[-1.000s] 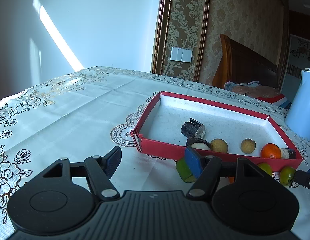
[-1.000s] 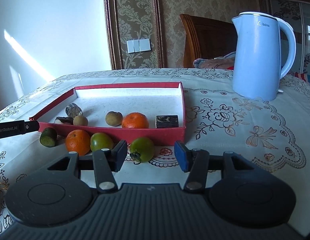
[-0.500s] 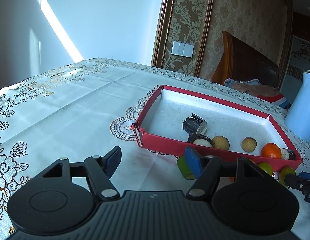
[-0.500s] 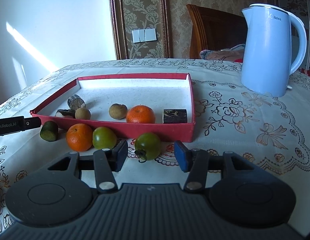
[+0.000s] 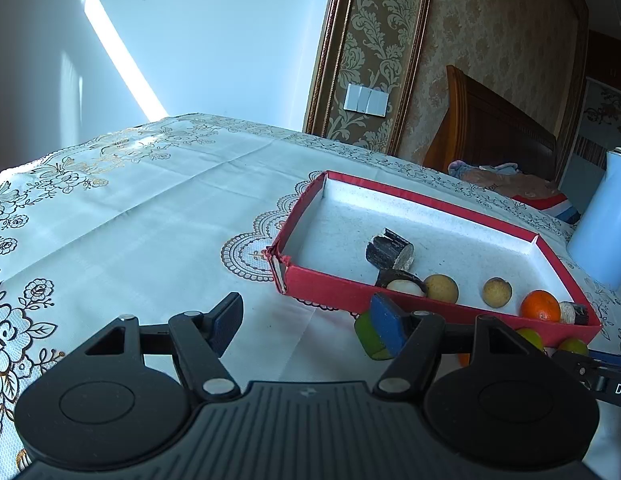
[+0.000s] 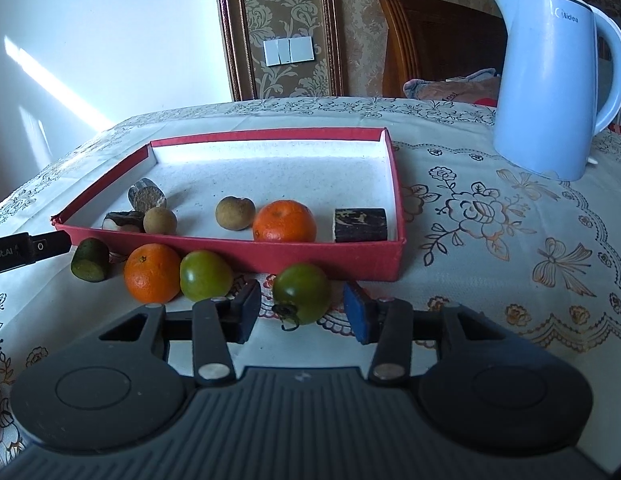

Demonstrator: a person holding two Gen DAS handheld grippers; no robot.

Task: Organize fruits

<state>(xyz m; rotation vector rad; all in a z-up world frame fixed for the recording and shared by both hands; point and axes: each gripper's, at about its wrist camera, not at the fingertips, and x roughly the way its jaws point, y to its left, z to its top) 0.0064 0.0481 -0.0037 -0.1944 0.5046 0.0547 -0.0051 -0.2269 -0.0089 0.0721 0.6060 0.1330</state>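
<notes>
A red tray [image 6: 394, 208] with a white floor holds an orange [image 6: 284, 220], two brown longans [image 6: 234, 212] and several dark cut pieces [image 6: 360, 224]. In front of it on the cloth lie a cucumber piece [image 6: 89, 260], a second orange [image 6: 152, 272] and a green tomato [image 6: 206, 274]. Another green tomato [image 6: 300, 294] sits between the fingers of my right gripper [image 6: 302, 314]. Its jaws are closing, with small gaps left on both sides of the fruit. My left gripper [image 5: 306, 324] stands open over bare cloth left of the tray [image 5: 322, 280], holding nothing. The cucumber piece [image 5: 368, 338] lies just behind its right finger.
A light blue electric kettle [image 6: 550, 80] stands on the table to the right of the tray. A wooden chair [image 6: 438, 40] with a bundle of cloth is behind the table. The flowered tablecloth [image 5: 130, 220] stretches away to the left.
My right gripper has moved forward, so the green tomato now lies between its fingers, and the jaws have narrowed. The left gripper has stayed where it was.
</notes>
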